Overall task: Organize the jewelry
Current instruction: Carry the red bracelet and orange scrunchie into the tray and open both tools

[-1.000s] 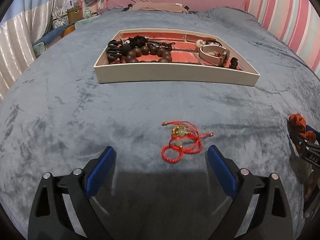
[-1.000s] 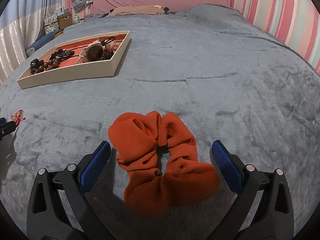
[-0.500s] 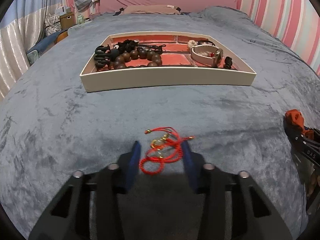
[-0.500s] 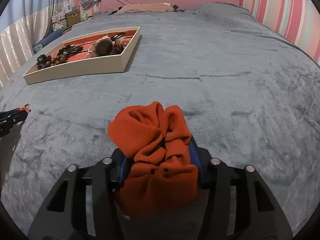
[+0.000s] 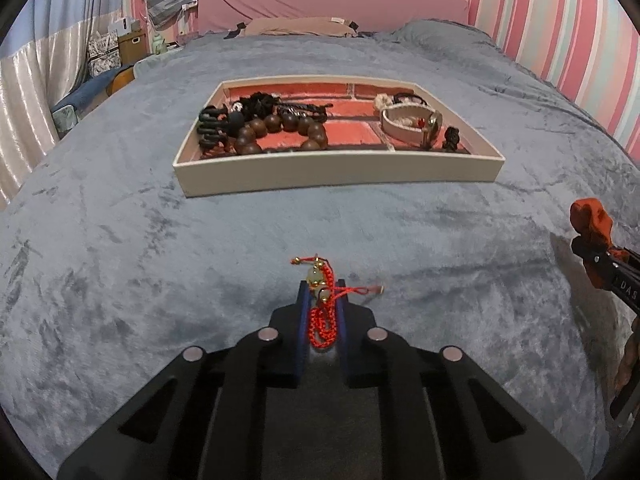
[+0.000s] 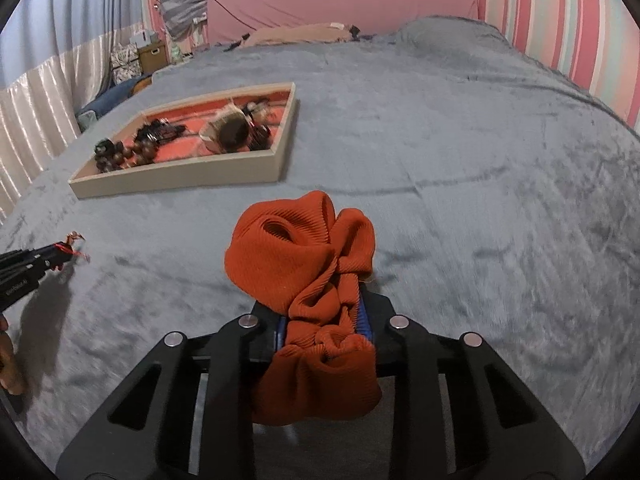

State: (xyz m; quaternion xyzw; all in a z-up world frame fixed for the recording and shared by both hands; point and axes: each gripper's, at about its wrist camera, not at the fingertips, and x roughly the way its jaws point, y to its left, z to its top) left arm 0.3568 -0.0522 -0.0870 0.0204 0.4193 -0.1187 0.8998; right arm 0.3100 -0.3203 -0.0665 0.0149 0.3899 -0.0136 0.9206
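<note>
A red cord bracelet (image 5: 320, 320) with pale and gold beads is pinched between the blue pads of my left gripper (image 5: 322, 292), which is shut on it just above the grey blanket. My right gripper (image 6: 324, 312) has its jaws closing on an orange scrunchie (image 6: 296, 248); the pads press its bunched middle and it hides the tips. The cream tray (image 5: 336, 172) with a red lining lies ahead of the left gripper. In the right wrist view the tray (image 6: 180, 180) is at far left. The right gripper (image 5: 600, 264) shows at the left view's right edge.
The tray holds brown wooden beads (image 5: 280, 128), black hair ties (image 5: 212, 128) and a white band (image 5: 404, 128). Grey blanket (image 6: 480, 160) covers the bed all around. A pink headboard (image 5: 320, 0) and pillow lie behind; boxes (image 5: 128, 40) and a curtain stand off the left side.
Both grippers went from wide open to closed, the left on the red bracelet, the right on the orange scrunchie. The right one has risen a little with the scrunchie.
</note>
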